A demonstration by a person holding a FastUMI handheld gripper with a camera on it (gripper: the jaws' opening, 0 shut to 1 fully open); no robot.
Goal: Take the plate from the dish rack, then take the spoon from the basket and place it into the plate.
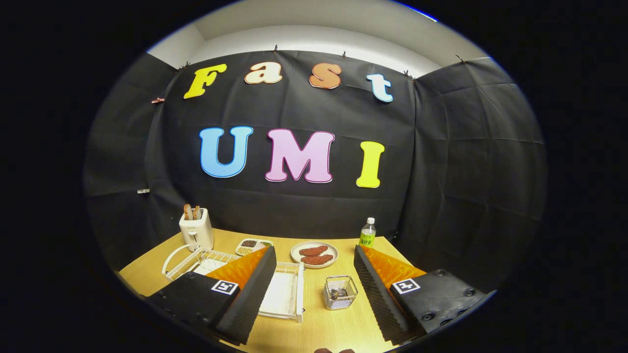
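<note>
**A:** Your gripper [314,294] hangs above the table with its jaws spread wide and nothing between them. Through the gap you look down on the wire basket [340,292], which stands on the bare wood just ahead of the fingers and nearer the right one.

**B:** So I start there?

**A:** No. Judging by the task, the plate comes first. The dish rack [235,274] lies to the left, partly behind your left finger. A white curved rim, which I take for the plate [175,260], stands on edge at the rack's far left end. I cannot tell how it is seated in the wires.

**B:** How should I take it?

**A:** Swing left and come down over the rim with the jaws kept wide. Close across the plate's thickness, not its breadth. It looks smooth and glazed, so it may slip; grip well past the lip and lift straight up out of the wires before you turn.

**B:** And the spoon?

**A:** The spoon [336,293] shows as something dark and shiny low inside the basket, too small to make out its lie. The basket is thin metal mesh, square and light, and would probably shift if you nudge it.

**B:** What else is close?

**A:** Beyond the basket, a round dish with brownish food [314,254]. Right of that, a plastic bottle [367,233]. Past the rack, a small tray of beans [253,245] and a white toaster [196,230] with bread in its slots. The wooden table [314,323] is pale and smooth. Set the plate down on an open stretch of it.
</note>
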